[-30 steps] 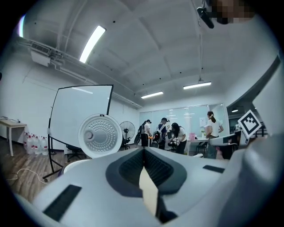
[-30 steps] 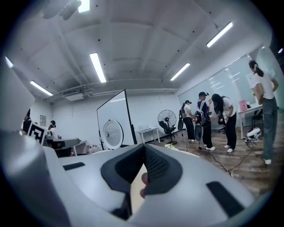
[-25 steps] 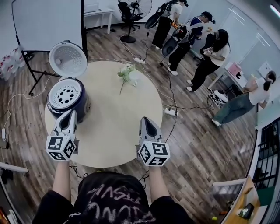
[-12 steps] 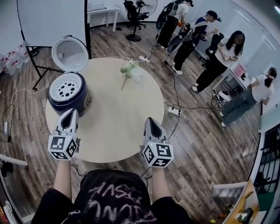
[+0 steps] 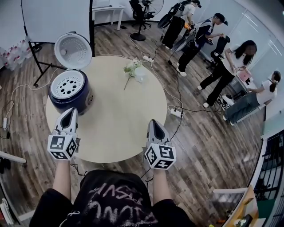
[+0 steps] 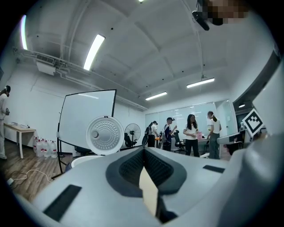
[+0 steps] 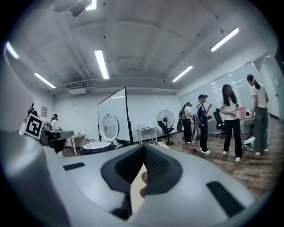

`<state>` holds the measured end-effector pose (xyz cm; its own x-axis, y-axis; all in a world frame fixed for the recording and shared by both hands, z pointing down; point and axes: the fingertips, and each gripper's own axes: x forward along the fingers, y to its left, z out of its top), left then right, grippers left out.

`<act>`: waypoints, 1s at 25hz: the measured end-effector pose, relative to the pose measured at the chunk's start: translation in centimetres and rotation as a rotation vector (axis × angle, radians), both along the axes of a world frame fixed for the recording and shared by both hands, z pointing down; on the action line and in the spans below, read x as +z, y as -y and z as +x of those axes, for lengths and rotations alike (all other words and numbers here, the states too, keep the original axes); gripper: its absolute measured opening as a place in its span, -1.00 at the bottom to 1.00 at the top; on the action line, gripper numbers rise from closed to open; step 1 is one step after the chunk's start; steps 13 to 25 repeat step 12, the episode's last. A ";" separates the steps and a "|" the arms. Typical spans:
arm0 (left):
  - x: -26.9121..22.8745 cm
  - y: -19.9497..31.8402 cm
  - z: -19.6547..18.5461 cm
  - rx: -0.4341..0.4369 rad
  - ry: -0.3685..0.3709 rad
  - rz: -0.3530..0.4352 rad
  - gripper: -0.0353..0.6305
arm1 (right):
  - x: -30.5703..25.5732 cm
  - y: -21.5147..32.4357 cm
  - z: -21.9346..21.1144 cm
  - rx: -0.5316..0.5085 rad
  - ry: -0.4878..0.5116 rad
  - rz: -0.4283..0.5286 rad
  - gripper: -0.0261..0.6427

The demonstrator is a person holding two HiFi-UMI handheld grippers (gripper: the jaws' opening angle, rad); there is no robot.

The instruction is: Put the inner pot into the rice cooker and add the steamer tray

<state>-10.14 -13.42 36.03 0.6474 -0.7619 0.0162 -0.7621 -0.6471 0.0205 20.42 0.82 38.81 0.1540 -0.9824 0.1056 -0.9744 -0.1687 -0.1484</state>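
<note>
Two pairs of jaws, both clenched. Your left gripper (image 6: 143, 153) has its pads pressed flat together, and your right gripper (image 7: 144, 150) is shut the same way, pad against pad. You hold both roughly level, pointing away from you, with the marker cubes nearest your body.

Your left gripper's tip is near the front side of the rice cooker (image 5: 71, 99), a dark blue, round-bodied pot on the left part of the worktop (image 5: 115, 119). In the left gripper view the jaws point past the cooker's right side, not at it. The steamer tray (image 5: 67, 85), a white disc with round holes, lies across the cooker's mouth. The inner pot would be below it and is hidden from you. The cooker's lid (image 5: 73, 44) is swung fully open, with its pale dotted inside turned toward you.

Your right gripper hangs over the near right edge of the round, pale worktop, well apart from the cooker. A small sprig of flowers (image 5: 132, 70) lies at the far side of the worktop.

Beyond the worktop is a wood floor (image 5: 204, 146) with cables trailing across it and a power strip (image 5: 176, 112) on the right. A whiteboard (image 5: 55, 17) on a stand is behind the cooker. A fan (image 5: 148, 6) is farther back. Several people (image 5: 195, 35) are standing at the far right.
</note>
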 end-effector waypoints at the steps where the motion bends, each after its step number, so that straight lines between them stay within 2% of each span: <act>1: 0.1 0.0 -0.1 -0.004 0.002 -0.002 -0.86 | 0.1 0.0 0.0 -0.002 -0.002 -0.002 -0.91; 25: 1.1 0.0 -1.3 -0.032 0.001 -0.014 -0.86 | 1.1 0.1 0.0 -0.006 -0.006 -0.025 -0.91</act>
